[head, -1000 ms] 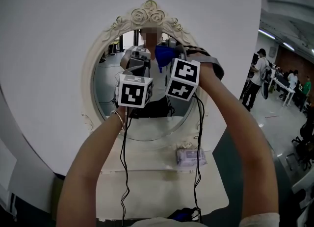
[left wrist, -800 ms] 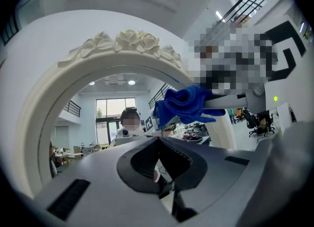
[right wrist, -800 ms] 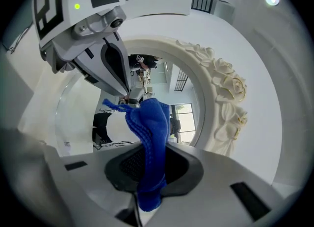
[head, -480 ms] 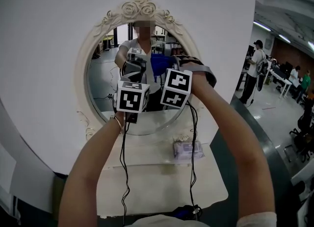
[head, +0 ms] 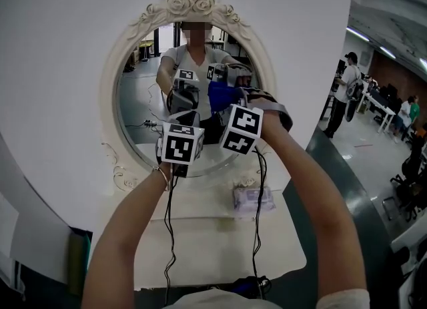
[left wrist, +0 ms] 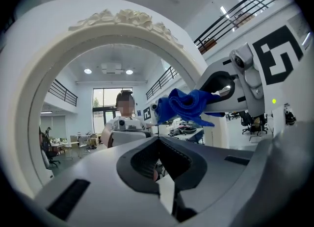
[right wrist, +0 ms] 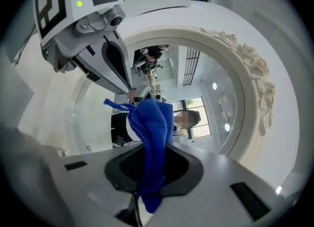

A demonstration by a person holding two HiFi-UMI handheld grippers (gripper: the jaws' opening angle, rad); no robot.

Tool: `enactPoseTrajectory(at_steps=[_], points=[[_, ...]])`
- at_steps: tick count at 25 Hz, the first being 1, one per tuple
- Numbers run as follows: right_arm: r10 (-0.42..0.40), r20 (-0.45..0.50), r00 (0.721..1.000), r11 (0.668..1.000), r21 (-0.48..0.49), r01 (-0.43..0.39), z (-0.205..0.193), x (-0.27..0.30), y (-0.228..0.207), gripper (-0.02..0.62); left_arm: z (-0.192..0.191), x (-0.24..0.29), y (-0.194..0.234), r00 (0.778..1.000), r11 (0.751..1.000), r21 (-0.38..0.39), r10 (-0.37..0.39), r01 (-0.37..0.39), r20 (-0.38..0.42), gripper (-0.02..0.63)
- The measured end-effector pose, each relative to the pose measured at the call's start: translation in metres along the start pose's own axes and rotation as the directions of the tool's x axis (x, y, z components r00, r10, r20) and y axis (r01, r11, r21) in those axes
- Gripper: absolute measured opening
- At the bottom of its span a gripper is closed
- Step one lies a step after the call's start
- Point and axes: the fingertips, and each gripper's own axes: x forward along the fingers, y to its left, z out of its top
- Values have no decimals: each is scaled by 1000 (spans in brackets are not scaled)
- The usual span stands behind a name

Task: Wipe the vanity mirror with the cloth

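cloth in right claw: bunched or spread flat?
Bunched. The blue cloth is a crumpled wad pinched in the shut right claw, its folds sticking out toward the mirror.

Head view: looks down from behind both forearms, set back from the mirror (head: 143, 101), facing it. Left gripper view: close before the mirror, facing its glass. Right gripper view: just as close, rolled sideways. Shared by all three: mirror and blue cloth (right wrist: 152, 123).

one vanity mirror (head: 143, 101), one blue cloth (right wrist: 149, 123), a left tool (left wrist: 159, 160) and a right tool (right wrist: 147, 169), one packet (head: 252, 199), one table (head: 220, 254).
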Motion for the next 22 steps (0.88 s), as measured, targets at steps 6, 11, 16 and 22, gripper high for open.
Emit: enactPoseTrajectory(at_steps=[6, 11, 16, 22], points=[[46, -7, 999, 999, 22, -46, -13, 10, 44, 66, -24, 0, -13, 1000, 1000, -12, -14, 14, -10, 5], [86, -5, 996, 994, 66, -86, -17, 17, 76, 66, -57, 1, -18, 998, 1000, -20, -21, 20, -60, 6], [126, -2, 992, 988, 89, -125, -19, 21, 101, 66, -84, -2, -14, 995, 999, -35, -3, 0, -98, 5], [180, 5, 984, 979, 93, -180, -15, 28, 135, 66, -115, -6, -15, 990, 998, -69, -5, -5, -143, 5]])
